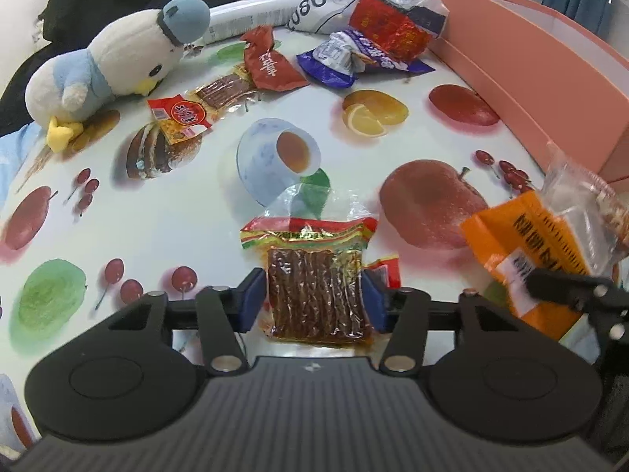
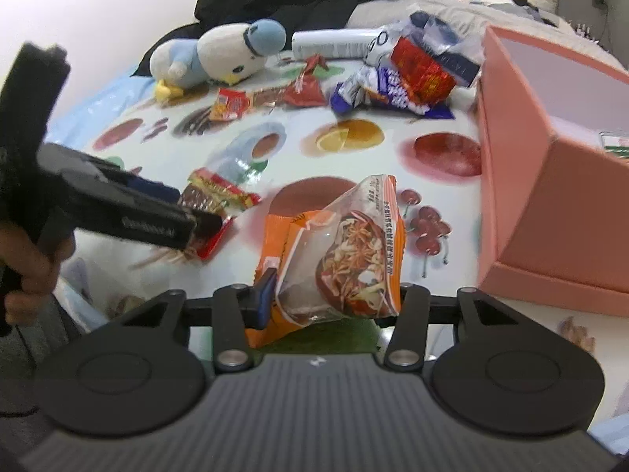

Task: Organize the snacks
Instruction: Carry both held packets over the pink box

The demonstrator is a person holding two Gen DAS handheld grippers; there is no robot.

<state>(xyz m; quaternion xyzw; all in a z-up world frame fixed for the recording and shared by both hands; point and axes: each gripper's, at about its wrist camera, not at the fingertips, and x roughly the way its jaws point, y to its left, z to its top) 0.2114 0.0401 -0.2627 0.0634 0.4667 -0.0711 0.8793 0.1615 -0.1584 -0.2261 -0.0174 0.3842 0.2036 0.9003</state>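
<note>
The left gripper (image 1: 314, 299) is squeezing a clear pack of brown meat sticks (image 1: 314, 287) between its 2 blue pads (image 1: 251, 299). The pads are pressing on both long sides of the pack. The pack is lying on the tabletop (image 1: 177, 228), which is covered in fruit pictures.

The right gripper (image 2: 330, 295) is clamping an orange snack bag (image 2: 342, 259). The bag is sticking up and out in front of the gripper, and it is covering the right pad, so only the left pad is showing.

Just to the right of the right gripper, an open pink box (image 2: 550, 181) is sitting on the tabletop. A small packet is lying inside it, but it is too hidden to name.

Far in front of both grippers, more snacks are waiting: a red wrapper (image 1: 267, 63), a blue and white bag (image 1: 334, 59), a shiny red pack (image 1: 389, 27) and another clear pack of meat sticks (image 1: 196, 106). A white tube (image 1: 251, 11) is lying behind them.

To the far left of the left gripper, a blue and white toy bird (image 1: 114, 67) is lying on its side.

A hand (image 2: 35, 271) is holding the left gripper's handle.
</note>
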